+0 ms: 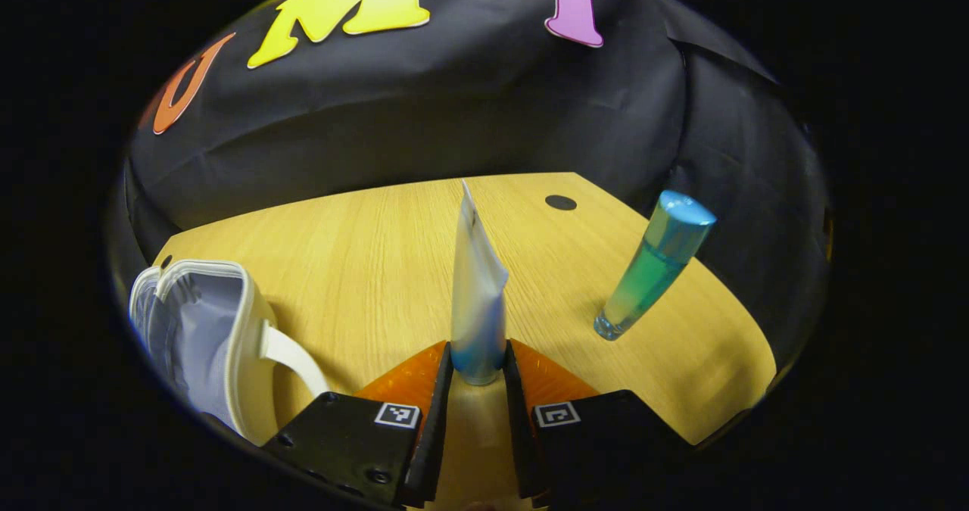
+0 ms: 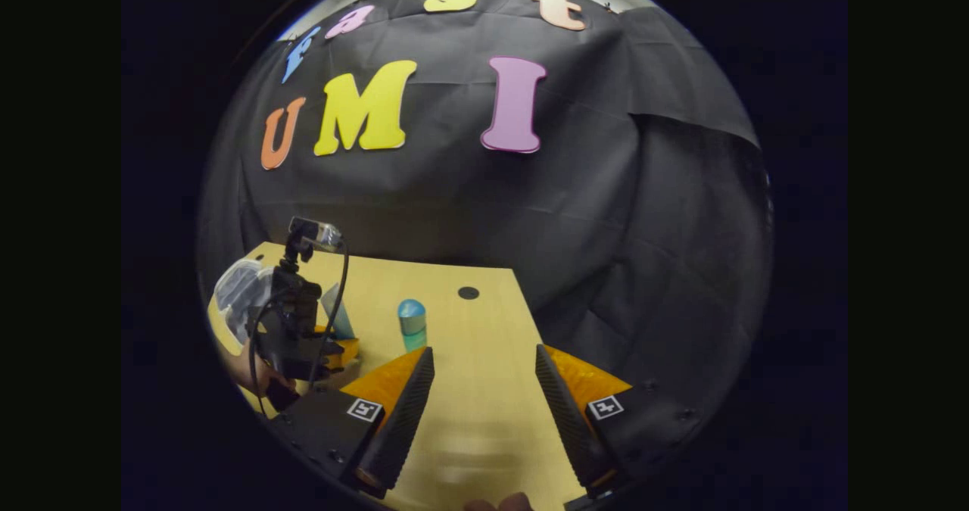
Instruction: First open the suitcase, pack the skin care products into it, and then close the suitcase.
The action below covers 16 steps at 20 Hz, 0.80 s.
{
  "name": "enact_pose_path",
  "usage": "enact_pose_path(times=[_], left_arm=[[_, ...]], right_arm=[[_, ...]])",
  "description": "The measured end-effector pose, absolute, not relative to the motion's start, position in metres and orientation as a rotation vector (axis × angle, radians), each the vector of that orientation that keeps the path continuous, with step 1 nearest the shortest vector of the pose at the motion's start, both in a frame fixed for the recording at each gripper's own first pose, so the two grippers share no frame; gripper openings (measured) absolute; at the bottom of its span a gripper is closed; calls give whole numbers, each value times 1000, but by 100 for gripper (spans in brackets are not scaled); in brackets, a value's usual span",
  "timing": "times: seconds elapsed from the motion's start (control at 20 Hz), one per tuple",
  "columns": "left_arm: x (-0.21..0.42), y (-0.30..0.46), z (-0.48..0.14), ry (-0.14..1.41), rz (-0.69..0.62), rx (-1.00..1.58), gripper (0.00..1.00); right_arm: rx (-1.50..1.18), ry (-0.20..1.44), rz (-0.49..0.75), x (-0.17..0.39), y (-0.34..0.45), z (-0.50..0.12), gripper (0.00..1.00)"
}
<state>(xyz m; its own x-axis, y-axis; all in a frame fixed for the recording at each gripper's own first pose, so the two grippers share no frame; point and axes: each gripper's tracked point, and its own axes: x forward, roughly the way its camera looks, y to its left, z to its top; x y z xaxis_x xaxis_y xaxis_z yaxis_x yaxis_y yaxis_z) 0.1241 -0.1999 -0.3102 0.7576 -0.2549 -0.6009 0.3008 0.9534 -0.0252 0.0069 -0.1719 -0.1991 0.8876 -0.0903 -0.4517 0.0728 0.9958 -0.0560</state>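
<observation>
Tube (image 1: 478, 299) clamped in left tool (image 1: 478, 367); bottle (image 1: 652, 265) upright nearby.

Suitcase (image 1: 200, 337): small, white, grey lining, white handle; lid open, standing at the table's left edge.
Tube (image 1: 477, 299): white fading to blue at the base, upright, crimped end up, middle of the table, right of the suitcase.
Bottle (image 1: 652, 265): blue-green, blue cap, upright, apart to the tube's right.
</observation>
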Motion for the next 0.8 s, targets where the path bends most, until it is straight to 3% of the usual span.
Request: enact_pose_path(times=[0.35, 0.6, 0.65, 0.8], left_arm=[[64, -163, -237, 603, -277, 43, 41], [36, -103, -205, 586, -154, 31, 41], [32, -90, -204, 592, -124, 23, 41], [21, -56, -202, 609, -44, -6, 41]], right_arm=[[18, 547, 75, 66, -114, -276, 80], [89, 611, 68, 107, -107, -324, 80], [95, 624, 62, 114, -107, -332, 71], [101, 651, 50, 122, -109, -349, 66]])
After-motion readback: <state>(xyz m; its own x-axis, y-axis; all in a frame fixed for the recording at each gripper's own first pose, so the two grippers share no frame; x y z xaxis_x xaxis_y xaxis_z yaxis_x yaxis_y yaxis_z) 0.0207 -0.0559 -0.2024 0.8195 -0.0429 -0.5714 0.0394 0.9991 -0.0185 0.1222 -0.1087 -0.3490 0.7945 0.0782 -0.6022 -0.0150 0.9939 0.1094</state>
